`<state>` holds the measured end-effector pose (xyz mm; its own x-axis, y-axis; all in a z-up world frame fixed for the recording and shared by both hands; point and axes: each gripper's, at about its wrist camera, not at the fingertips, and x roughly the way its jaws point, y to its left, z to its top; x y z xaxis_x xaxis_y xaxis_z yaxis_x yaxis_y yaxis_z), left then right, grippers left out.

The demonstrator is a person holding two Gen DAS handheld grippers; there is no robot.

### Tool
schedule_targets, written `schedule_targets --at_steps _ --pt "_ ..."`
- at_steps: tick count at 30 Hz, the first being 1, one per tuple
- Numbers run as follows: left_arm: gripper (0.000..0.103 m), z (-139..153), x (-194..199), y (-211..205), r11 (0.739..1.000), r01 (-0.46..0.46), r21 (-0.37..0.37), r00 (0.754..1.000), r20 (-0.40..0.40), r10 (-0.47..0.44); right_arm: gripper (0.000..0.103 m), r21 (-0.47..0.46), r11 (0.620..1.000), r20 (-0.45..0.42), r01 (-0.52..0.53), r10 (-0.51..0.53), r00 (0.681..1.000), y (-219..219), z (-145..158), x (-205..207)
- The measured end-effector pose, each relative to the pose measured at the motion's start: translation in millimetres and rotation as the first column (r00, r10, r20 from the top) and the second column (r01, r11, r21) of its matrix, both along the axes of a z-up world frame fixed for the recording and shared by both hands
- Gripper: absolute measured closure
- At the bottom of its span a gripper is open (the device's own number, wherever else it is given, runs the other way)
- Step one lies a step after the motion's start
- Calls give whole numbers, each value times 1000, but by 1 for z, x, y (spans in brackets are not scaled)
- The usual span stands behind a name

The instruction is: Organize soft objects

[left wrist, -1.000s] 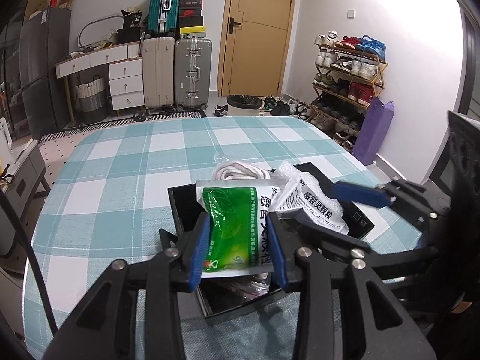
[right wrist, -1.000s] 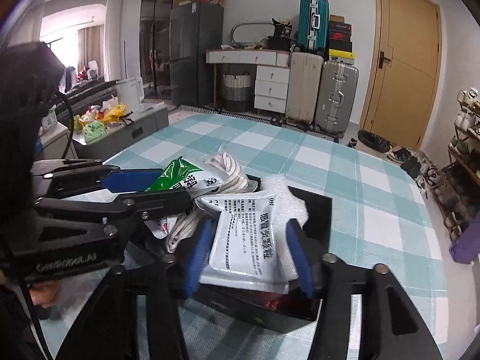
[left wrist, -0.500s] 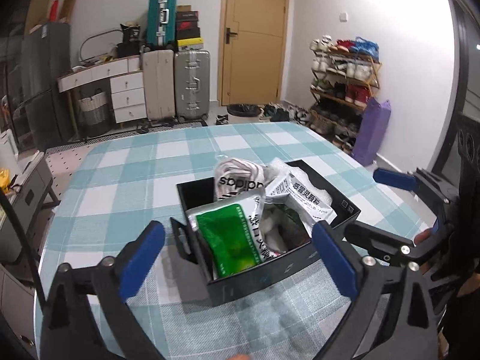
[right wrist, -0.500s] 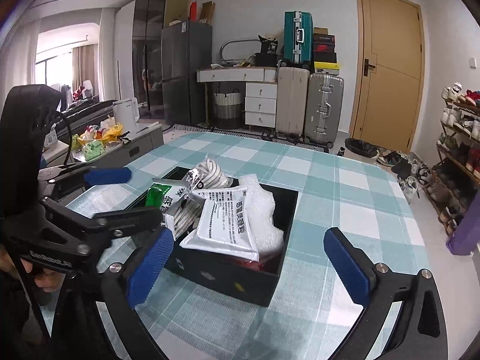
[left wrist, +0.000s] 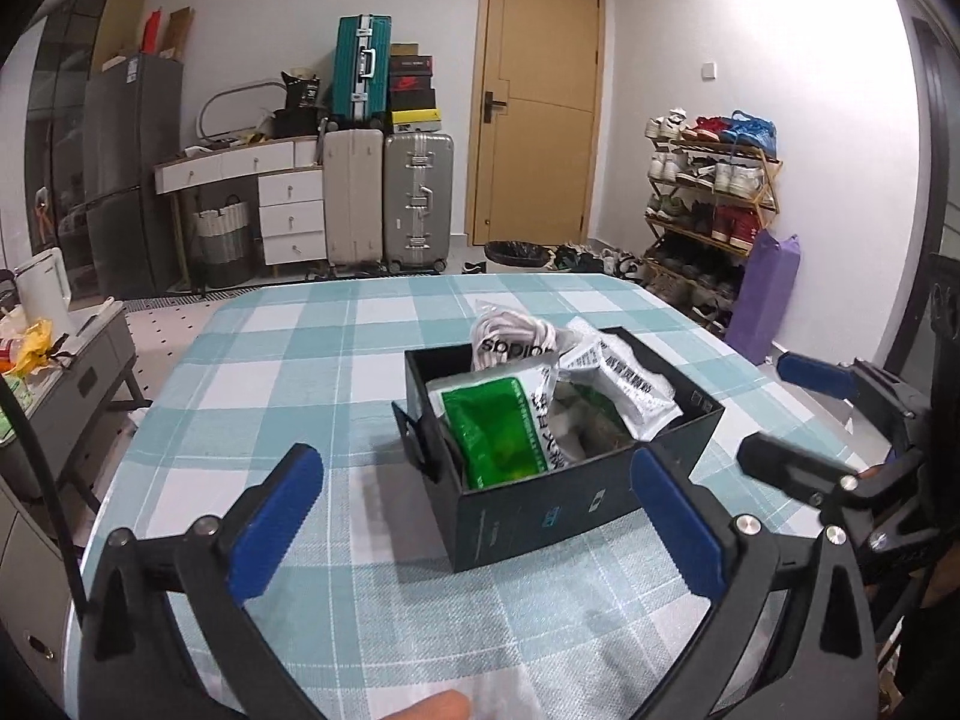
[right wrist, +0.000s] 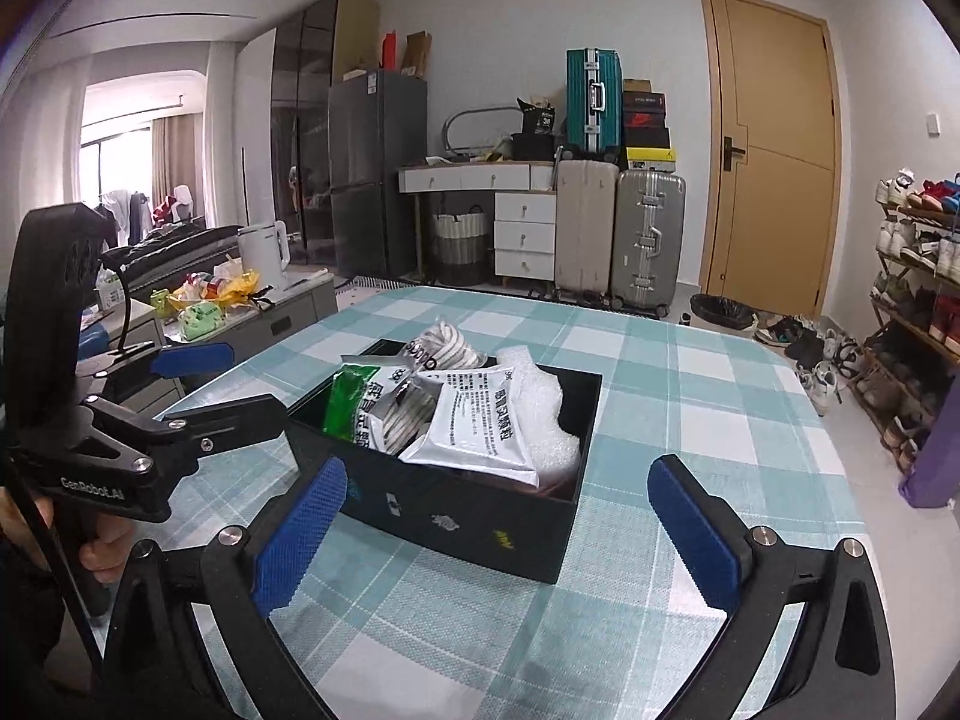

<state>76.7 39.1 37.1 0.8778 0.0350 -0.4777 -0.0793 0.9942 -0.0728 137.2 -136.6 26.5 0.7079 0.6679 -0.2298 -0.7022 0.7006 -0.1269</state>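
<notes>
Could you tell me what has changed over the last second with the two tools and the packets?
Both tools let go: the left tool released the green packet, the right tool the white packet, and both drew back, open, from the black box. The packets now lie in the box, which stayed put on the checked tablecloth.

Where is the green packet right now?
In the left wrist view, the green packet stands in the black box at its near-left corner, beside the silver packet and in front of the white bundle.
</notes>
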Motion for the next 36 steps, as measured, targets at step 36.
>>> schedule_targets --at_steps 36 --pt "0 -16 -9 -2 999 9 -36 1000 29 -8 1 58 998 12 -28 27 1000 -10 -16 -3"
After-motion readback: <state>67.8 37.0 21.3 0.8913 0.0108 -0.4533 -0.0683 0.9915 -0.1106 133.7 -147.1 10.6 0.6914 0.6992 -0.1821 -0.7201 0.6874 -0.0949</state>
